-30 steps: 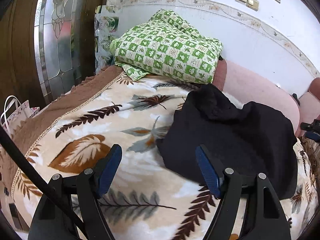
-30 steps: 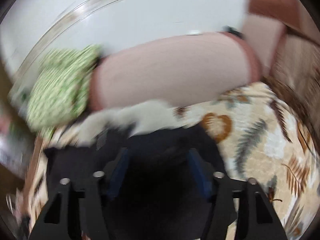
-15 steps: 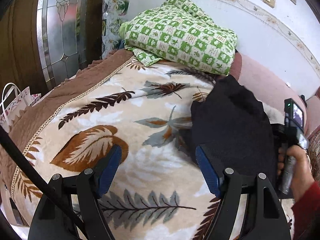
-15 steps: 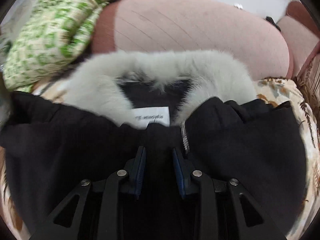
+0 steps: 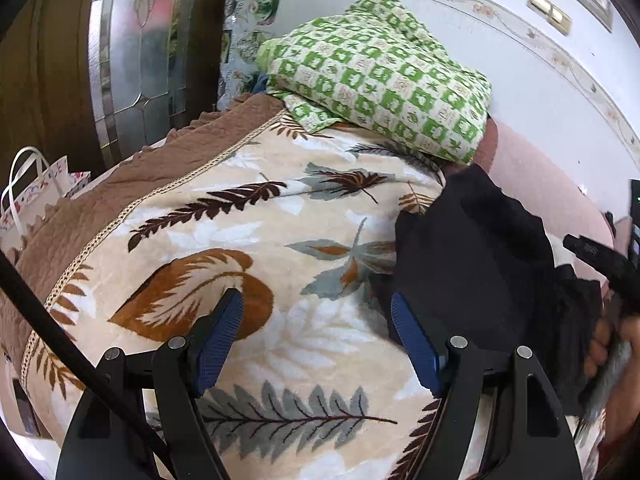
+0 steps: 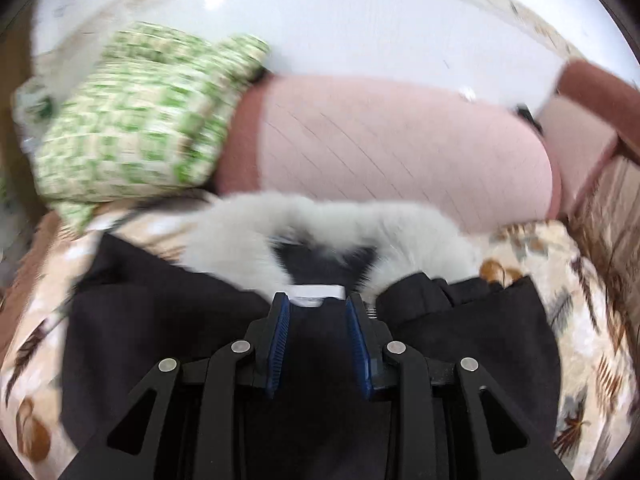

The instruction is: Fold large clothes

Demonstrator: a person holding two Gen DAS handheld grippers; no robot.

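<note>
A black coat [image 5: 472, 248] with a white fur collar [image 6: 240, 236] lies on a leaf-print blanket [image 5: 260, 220]. My right gripper [image 6: 318, 304] is shut on black cloth just behind the neck label [image 6: 316, 292], and the collar bunches up beyond its tips. In the left wrist view the same gripper shows at the right edge as a black body in a person's hand [image 5: 604, 344]. My left gripper [image 5: 316, 300] hangs open over the blanket with nothing between its jaws. Its right fingertip [image 5: 400, 312] is at the coat's left edge.
A green checked pillow [image 5: 384, 72] rests at the head of the bed on a pink bolster [image 6: 400, 152] along the white wall. A leaded glass door [image 5: 132, 40] and a paper bag [image 5: 36, 188] stand past the blanket's brown edge on the left.
The right gripper's jaws narrowed onto the coat behind the collar, then it swung and the collar came up to its tips. The left gripper drifted left, still open.
</note>
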